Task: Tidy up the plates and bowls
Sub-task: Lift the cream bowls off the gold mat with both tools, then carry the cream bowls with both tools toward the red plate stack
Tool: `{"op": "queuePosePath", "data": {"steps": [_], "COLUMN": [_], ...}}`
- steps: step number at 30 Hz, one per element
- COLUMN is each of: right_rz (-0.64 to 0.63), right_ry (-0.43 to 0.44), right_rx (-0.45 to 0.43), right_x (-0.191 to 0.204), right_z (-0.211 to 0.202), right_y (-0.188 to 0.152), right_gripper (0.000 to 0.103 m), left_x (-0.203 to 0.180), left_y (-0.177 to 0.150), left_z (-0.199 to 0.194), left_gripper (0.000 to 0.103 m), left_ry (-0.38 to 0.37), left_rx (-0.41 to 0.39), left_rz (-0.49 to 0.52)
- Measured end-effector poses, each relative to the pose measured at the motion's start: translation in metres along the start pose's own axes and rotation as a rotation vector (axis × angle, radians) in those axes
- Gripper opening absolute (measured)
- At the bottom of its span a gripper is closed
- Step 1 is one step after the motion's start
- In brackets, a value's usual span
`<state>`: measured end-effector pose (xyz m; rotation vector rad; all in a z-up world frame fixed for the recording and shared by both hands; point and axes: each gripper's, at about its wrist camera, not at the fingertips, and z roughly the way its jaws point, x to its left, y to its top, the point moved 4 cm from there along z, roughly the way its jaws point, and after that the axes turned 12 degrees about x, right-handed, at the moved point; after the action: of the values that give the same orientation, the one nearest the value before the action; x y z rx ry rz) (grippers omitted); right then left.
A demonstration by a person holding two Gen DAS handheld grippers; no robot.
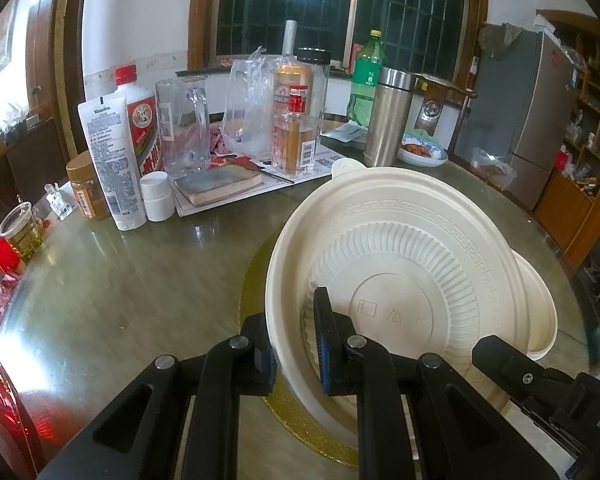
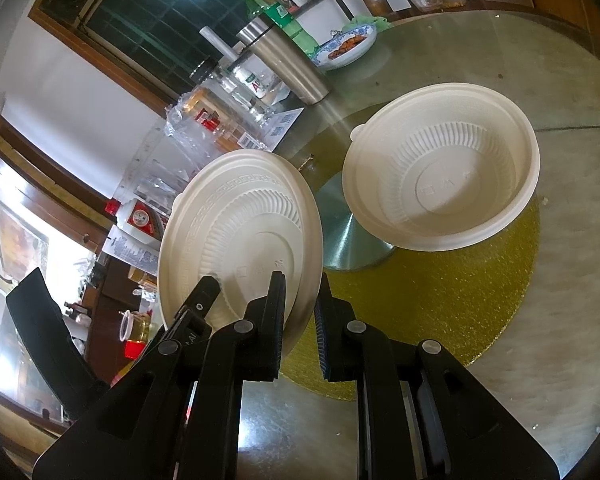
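**Plate pinched from both sides above the table**

Cream ribbed plastic plate (image 1: 396,280) hangs tilted over the round gold glitter mat (image 2: 440,300) at the middle of the glass-topped table (image 1: 120,280). Left gripper (image 1: 296,344) has its jaws clenched on the plate's rim; right gripper (image 2: 300,332) grips the rim likewise. Cream ribbed plastic bowl (image 2: 444,168) rests just beyond, toward the table's far edge.

The cream ribbed plastic bowl (image 1: 400,280) looks matt; the round glass-topped bench (image 1: 140,280) is glossy; the gold glitter mat (image 2: 440,300) grainy; the steel flask (image 1: 388,116) brushed
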<state>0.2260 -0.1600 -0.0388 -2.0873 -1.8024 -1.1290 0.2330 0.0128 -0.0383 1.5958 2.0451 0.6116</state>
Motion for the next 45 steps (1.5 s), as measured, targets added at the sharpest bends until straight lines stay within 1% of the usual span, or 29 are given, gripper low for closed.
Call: {"op": "queuePosePath", "data": {"steps": [11,45], "right_rz": [-0.008,-0.013], "right_ry": [0.005,0.003], "right_rx": [-0.008,-0.012], "right_x": [-0.0001,0.0021], "right_z": [-0.0027,-0.0033], "right_y": [-0.0016,-0.0020], "right_gripper": [0.014,0.014], "left_x": [0.0011,0.0029], "left_y": [0.0003,0.0019], "left_z": [-0.0022,-0.0050], "left_gripper": [0.014,0.014], "left_ry": [0.005,0.010], "left_rx": [-0.014,-0.021], "left_rz": [-0.002,-0.001]}}
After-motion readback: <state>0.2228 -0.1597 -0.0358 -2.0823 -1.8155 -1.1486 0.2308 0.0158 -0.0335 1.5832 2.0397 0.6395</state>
